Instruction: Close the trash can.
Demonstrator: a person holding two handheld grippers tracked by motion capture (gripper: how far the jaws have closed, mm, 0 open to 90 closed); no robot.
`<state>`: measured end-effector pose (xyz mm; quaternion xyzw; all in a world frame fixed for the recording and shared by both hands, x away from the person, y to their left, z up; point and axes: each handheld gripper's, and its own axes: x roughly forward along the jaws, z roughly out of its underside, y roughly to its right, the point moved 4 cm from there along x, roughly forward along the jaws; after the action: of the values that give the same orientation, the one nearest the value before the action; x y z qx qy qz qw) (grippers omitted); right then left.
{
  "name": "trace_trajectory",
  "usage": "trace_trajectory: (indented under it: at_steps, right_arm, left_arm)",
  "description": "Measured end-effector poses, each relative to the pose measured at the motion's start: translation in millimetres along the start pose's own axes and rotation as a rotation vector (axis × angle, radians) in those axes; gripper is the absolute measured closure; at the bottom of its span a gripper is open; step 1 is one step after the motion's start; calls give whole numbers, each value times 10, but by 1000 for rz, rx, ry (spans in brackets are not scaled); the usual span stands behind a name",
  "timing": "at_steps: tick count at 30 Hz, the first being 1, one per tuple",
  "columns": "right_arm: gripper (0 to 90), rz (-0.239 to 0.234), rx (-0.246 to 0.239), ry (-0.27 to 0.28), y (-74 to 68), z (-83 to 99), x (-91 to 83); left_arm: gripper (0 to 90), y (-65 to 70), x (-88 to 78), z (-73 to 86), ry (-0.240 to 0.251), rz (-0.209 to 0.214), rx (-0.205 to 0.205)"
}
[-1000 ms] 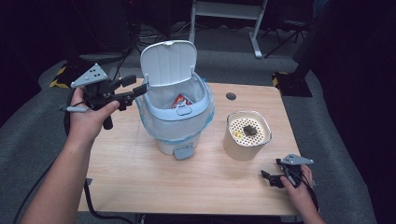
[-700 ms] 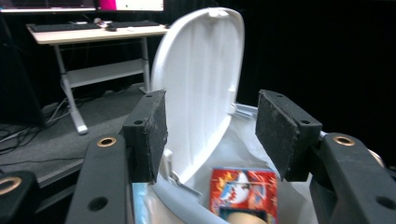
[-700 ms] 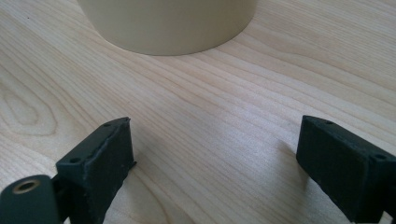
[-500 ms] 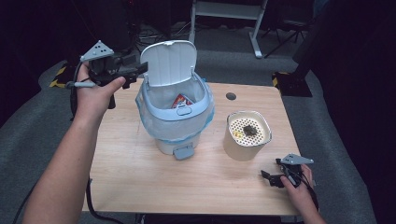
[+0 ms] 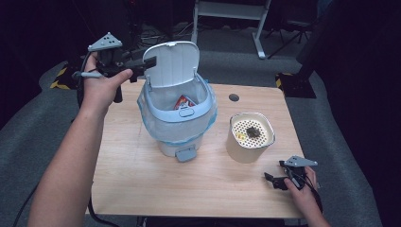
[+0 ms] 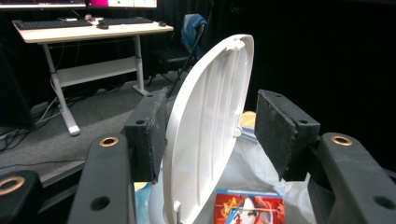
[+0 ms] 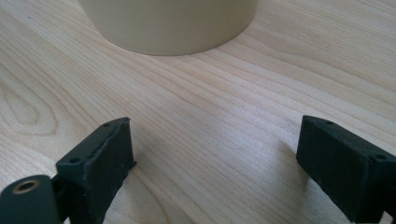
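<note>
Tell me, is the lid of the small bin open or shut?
Open. The white lid stands upright behind the bin, whose inside shows a red packet.

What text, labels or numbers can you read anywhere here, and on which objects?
None can be read.
Red and blue packet inside the lined pedal bin: printed graphics, too blurred to read.
Bin's white lid, beige perforated canister: no markings visible.
Background monitors: too small to read.

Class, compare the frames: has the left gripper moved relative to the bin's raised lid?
Yes. The left gripper went from the bin's left side up and back to the lid, which now stands between its jaws.
</note>
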<state>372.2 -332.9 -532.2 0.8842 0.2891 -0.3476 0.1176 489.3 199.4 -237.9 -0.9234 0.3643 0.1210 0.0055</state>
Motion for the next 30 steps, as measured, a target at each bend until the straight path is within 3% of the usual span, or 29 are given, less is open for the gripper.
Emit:
trace_trajectory:
  at_steps: [4, 6, 11, 13, 16, 19, 22, 30]
  right_arm:
    - [107, -3, -4, -1, 3, -2, 2]
    - [107, -3, -4, -1, 3, -2, 2]
    - [107, -2, -5, -1, 3, -2, 2]
    - [107, -1, -5, -2, 3, -2, 1]
    - [107, -2, -5, -1, 3, -2, 2]
    - [107, -2, -4, -2, 3, -2, 2]
    - [107, -2, -5, -1, 3, -2, 2]
    - [107, -3, -5, -1, 3, -2, 2]
  left_arm:
    - [479, 54, -51, 31, -15, 45, -25]
    - [489, 126, -68, 69, -47, 75, -15]
    - [488, 318, -96, 143, -118, 88, 38]
    - [481, 384, -93, 167, -129, 88, 46]
    - [485, 528, -63, 218, -128, 141, 39]
    - [498, 635, -30, 258, -136, 163, 42]
    - [512, 720, 12, 298, -159, 183, 12]
    - [572, 776, 138, 391, -202, 169, -58]
